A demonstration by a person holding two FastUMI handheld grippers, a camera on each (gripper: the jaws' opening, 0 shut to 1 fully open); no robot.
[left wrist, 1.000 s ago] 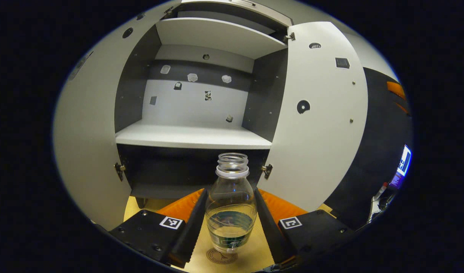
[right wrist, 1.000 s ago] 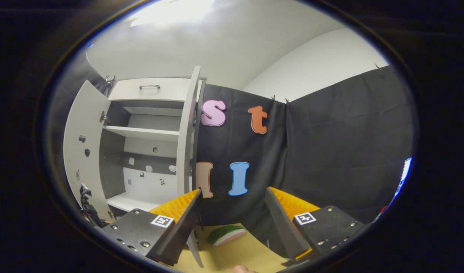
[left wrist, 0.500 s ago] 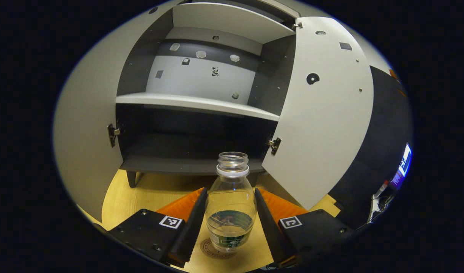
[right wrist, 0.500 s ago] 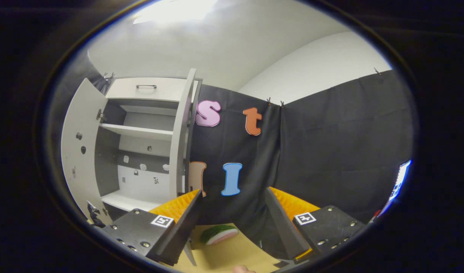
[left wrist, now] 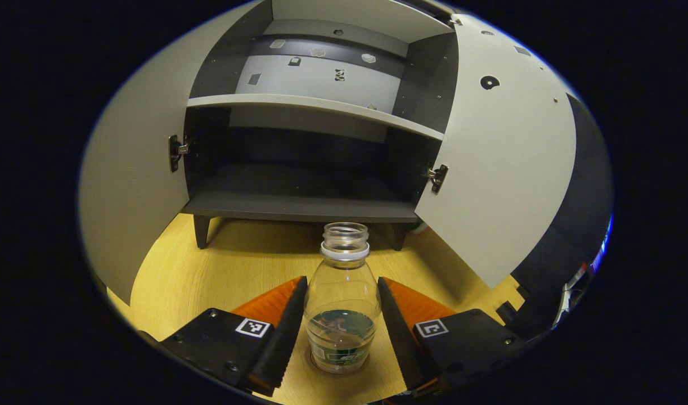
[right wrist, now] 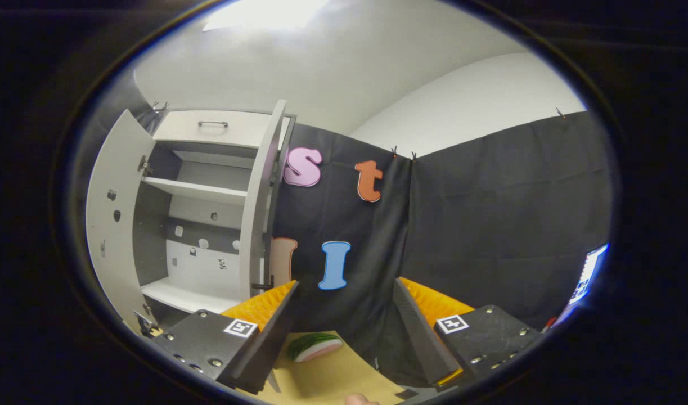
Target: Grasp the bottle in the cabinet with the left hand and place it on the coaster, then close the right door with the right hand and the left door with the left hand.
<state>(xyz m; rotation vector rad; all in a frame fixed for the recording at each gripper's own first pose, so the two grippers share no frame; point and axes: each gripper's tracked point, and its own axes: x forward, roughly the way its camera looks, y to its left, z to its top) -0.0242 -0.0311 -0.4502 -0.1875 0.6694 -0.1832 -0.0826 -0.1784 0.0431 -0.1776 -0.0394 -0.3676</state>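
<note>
1. My left gripper (left wrist: 341, 332) has black angular finger mounts with visible screws, each bearing a square black-and-white marker.
2. My right gripper (right wrist: 344, 332) carries matching black screwed mounts and square markers.

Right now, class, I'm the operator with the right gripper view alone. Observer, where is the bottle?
Observer: In the left gripper view the bottle stands upright between the left gripper's fingers, in front of the cabinet.
Operator: Is it over the coaster?
Observer: Yes. The coaster's edge peeks out under its base, on the wooden table.
Operator: Is it capped?
Observer: No, its mouth is open, with some clear liquid inside.
</note>
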